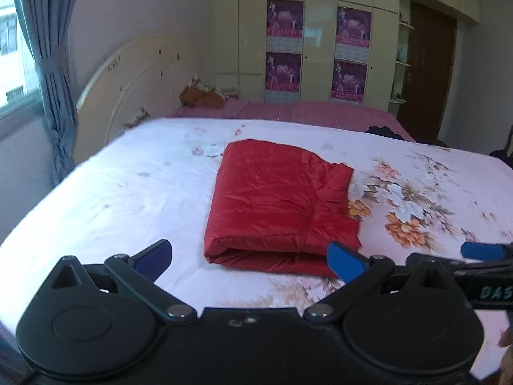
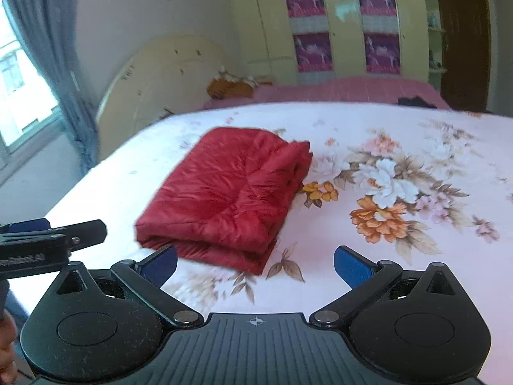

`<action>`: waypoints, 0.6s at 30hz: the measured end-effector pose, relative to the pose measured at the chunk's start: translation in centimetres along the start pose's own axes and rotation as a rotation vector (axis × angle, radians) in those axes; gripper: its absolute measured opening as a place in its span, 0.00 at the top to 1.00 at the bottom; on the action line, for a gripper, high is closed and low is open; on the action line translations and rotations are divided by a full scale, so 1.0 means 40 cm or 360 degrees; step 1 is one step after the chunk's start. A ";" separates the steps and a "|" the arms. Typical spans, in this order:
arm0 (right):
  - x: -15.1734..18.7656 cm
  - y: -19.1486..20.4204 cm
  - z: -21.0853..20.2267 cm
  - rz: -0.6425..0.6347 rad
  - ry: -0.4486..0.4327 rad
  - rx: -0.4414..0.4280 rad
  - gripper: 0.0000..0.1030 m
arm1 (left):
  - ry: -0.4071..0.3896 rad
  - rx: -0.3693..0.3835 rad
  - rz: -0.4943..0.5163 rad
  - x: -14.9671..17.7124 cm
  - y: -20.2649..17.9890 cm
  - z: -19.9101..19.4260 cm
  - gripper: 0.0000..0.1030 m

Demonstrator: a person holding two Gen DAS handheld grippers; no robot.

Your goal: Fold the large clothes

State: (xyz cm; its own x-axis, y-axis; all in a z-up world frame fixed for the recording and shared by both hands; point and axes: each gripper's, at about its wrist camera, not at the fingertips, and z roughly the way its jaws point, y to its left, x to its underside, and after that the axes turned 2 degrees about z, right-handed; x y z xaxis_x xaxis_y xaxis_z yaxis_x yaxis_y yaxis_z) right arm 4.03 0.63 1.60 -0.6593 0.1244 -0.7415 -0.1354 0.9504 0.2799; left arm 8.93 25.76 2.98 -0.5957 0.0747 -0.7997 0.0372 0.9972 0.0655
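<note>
A red padded garment (image 1: 279, 202) lies folded into a thick rectangle on the floral bed sheet (image 1: 112, 192); in the right wrist view the same garment (image 2: 227, 199) sits left of centre. My left gripper (image 1: 251, 258) hangs above the bed's near edge, open, with nothing between its blue pads. My right gripper (image 2: 256, 264) is open too and holds nothing. Both are lifted off the garment and apart from it. A blue fingertip of the right gripper (image 1: 481, 250) shows at the right edge of the left wrist view.
A cream headboard (image 1: 128, 86) stands at the left, with a blue curtain (image 1: 54, 73) and a window beside it. Beyond lies a pink-covered bed (image 1: 304, 112) with an orange bundle (image 1: 198, 96), then wardrobes with posters (image 1: 285, 45) and a brown door (image 1: 429, 73).
</note>
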 end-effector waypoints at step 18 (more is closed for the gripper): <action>0.073 0.077 -0.285 -0.0089 -0.0232 0.0133 0.00 | 0.0057 -0.0070 -0.0053 0.062 -0.008 -0.194 0.00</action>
State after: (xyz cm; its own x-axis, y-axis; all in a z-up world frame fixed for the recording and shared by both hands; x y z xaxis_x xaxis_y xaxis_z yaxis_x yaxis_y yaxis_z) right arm -6.73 0.68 7.26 -0.5374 0.1049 -0.8368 -0.1030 0.9766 0.1886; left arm 1.19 25.56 5.59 -0.6246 0.0404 -0.7799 -0.0178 0.9977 0.0659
